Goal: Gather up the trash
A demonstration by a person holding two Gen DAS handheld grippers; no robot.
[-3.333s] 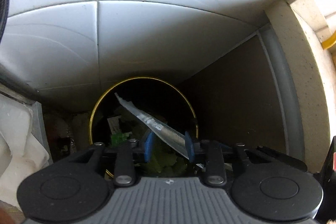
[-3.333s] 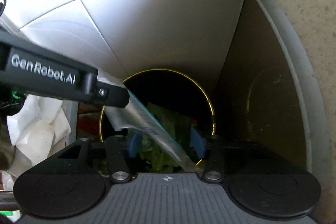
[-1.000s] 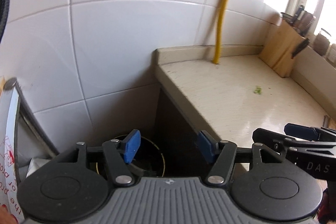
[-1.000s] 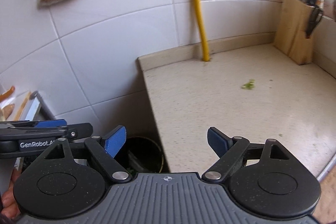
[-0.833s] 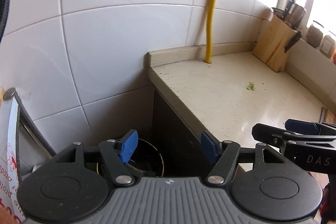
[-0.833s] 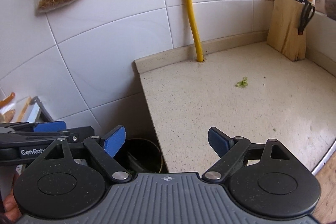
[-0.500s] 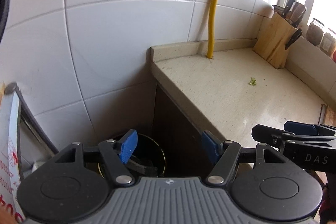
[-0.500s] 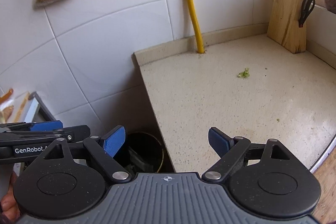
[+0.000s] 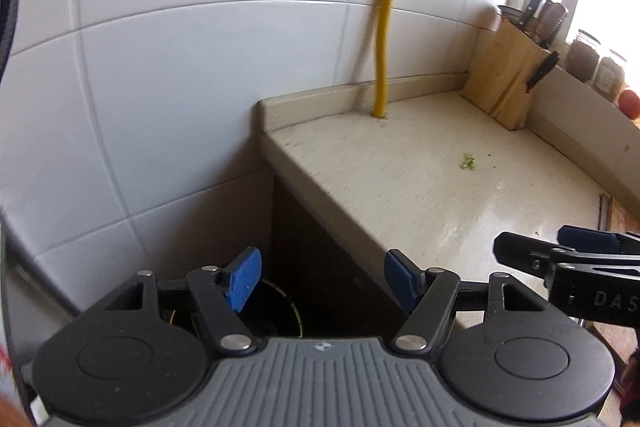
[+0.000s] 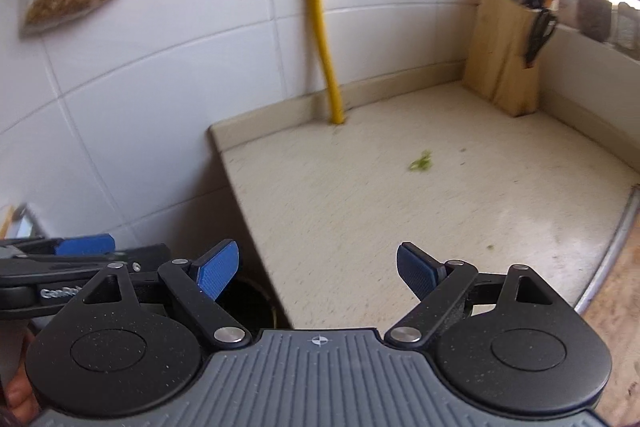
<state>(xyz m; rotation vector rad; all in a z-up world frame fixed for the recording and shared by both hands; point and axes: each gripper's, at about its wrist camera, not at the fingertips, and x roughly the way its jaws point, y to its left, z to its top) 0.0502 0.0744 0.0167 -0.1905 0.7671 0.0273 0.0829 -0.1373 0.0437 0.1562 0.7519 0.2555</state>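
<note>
Both tools are hanging empty above the near end of a pale beige speckled stone countertop point(image 10: 360, 211), so the step in hand looks like the search for the next piece of trash. The left gripper point(image 9: 322, 281) is standing with its blue pads wide apart over the dark round gold-rimmed bin point(image 9: 276, 311), which is sitting on the floor in the gap between the counter's left end and the white tiled wall point(image 9: 180, 75). The right gripper point(image 10: 318, 267) is likewise gaping wide with nothing in it, aiming across the counter. The only clear trash showing is a small green leafy scrap point(image 10: 420, 163), lying alone toward the far middle of the counter, well apart from both grippers; reaching it probably calls for a forward move and a low, narrow pinch. Beyond it a yellow pipe point(image 10: 320, 27) is running up the wall, and a wooden knife block point(image 10: 508, 67) is standing in the far right corner by a bright window.
</note>
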